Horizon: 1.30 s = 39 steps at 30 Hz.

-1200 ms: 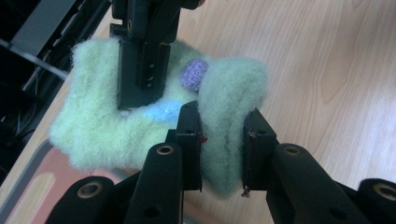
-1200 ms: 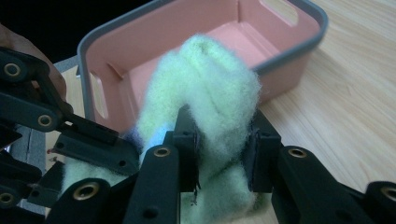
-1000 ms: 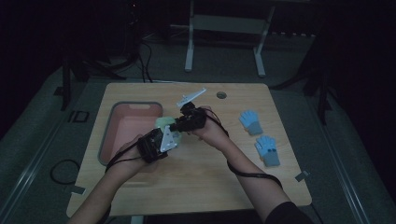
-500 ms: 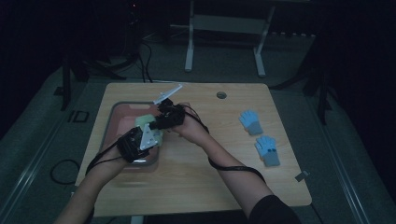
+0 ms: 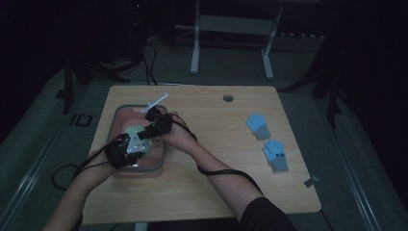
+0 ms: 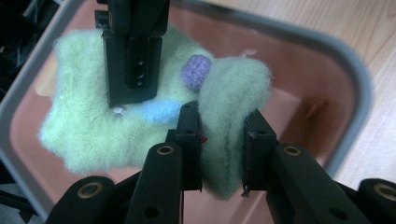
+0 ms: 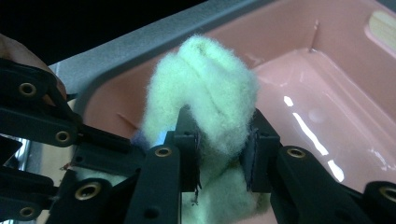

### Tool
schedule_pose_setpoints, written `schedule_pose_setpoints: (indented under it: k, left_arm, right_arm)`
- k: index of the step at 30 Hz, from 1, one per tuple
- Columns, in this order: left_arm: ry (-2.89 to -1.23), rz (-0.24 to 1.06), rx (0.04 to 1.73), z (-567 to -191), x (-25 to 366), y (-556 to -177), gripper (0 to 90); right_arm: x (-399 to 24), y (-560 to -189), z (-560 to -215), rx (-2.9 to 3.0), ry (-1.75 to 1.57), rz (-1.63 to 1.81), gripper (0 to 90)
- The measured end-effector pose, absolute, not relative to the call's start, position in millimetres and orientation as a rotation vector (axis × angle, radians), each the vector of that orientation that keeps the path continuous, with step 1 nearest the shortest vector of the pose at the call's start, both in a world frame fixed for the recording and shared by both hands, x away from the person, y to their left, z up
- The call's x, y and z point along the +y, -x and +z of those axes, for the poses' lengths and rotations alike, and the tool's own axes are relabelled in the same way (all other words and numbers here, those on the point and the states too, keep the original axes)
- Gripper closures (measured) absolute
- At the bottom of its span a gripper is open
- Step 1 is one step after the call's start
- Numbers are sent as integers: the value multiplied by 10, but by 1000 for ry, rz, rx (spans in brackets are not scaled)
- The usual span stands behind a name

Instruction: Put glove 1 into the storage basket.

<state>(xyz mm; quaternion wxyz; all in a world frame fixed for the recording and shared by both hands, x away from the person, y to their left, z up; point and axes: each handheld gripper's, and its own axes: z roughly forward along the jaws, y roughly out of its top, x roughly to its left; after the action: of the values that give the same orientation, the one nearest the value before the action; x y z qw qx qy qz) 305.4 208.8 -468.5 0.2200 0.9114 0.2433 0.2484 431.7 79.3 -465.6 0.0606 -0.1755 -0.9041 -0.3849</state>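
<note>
A fuzzy pale green cloth piece (image 5: 135,130) with a blue and a purple patch hangs inside the pink tray (image 5: 117,114), held by both grippers. In the left gripper view my left gripper (image 6: 222,140) is shut on a folded edge of the green cloth (image 6: 88,130), and the right gripper's jaws (image 6: 133,60) come down onto the same cloth from above. In the right gripper view my right gripper (image 7: 220,149) is shut on a bunched hump of the cloth (image 7: 205,79), with the left gripper (image 7: 46,116) close by at the left. In the high view the left gripper (image 5: 131,143) and right gripper (image 5: 148,131) meet over the tray.
The tray (image 6: 355,79) has a grey rim and sits at the table's left side. Two blue glove-like pieces (image 5: 259,125) (image 5: 276,154) lie on the wooden table at the right. A round cable hole (image 5: 228,98) is near the far edge.
Both hands have carried the green cloth leftwards and a little down, from above the middle of the table to inside the pink tray. Both grips are unchanged.
</note>
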Motion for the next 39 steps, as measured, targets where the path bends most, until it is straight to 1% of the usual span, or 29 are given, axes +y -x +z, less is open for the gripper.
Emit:
schedule_pose_setpoints:
  k: [5,6,7,9,10,12,14,16,17,19,21,23,26,27,28,29,33,34,36,38,39]
  left_arm:
    - [-2548,631,637,-4800,2105,-3178,735]
    - [-2563,585,615,-4850,2108,-3238,735]
    - [-2568,569,609,-4869,2108,-3268,735]
    - [-2568,569,609,-4869,2108,-3268,735]
    - [-2596,525,589,-4921,2084,-3349,734]
    - [-2599,492,583,-4937,2076,-3394,734]
    - [-2608,462,589,-4962,2064,-3432,730]
    - [-2628,419,602,-4996,2049,-3463,716]
    - [-2640,417,608,-5019,2038,-3471,707]
    - [-2678,409,619,-5059,2023,-3484,664]
    - [-2678,394,650,-5082,2018,-3491,586]
    - [-2644,390,688,-5063,2030,-3493,491]
    - [-2611,415,715,-5023,2044,-3488,410]
    - [-2594,413,726,-4998,2053,-3484,410]
    - [-2559,448,749,-4941,2066,-3461,373]
    - [-2535,453,761,-4907,2065,-3440,339]
    - [-2514,473,764,-4836,2049,-3391,323]
    - [-2500,490,775,-4755,2031,-3341,323]
    - [-2475,480,799,-4700,2012,-3310,315]
    - [-2461,480,815,-4648,1972,-3284,313]
    - [-2461,480,815,-4648,1972,-3284,297]
  right_arm:
    - [793,-4387,-4797,-2749,603,-1108,708]
    - [796,-4399,-4814,-2753,617,-1086,705]
    - [802,-4408,-4832,-2762,624,-1063,700]
    - [813,-4397,-4844,-2787,634,-1039,700]
    - [826,-4398,-4868,-2816,633,-998,693]
    - [817,-4425,-4875,-2815,659,-985,678]
    - [810,-4438,-4900,-2832,674,-954,637]
    - [780,-4453,-4924,-2819,686,-943,614]
    - [762,-4456,-4933,-2815,681,-944,603]
    - [727,-4462,-4934,-2803,685,-958,572]
    - [699,-4466,-4916,-2797,688,-984,565]
    - [672,-4466,-4887,-2783,693,-1001,561]
    - [624,-4449,-4834,-2779,682,-1033,559]
    - [624,-4449,-4834,-2779,682,-1033,559]
    - [581,-4435,-4789,-2765,664,-1063,545]
    - [554,-4426,-4763,-2758,664,-1076,543]
    - [495,-4416,-4721,-2744,653,-1093,539]
    - [464,-4415,-4704,-2742,649,-1102,536]
    - [350,-4393,-4649,-2736,658,-1127,509]
    - [280,-4369,-4611,-2719,651,-1144,497]
    - [280,-4369,-4611,-2719,651,-1144,497]
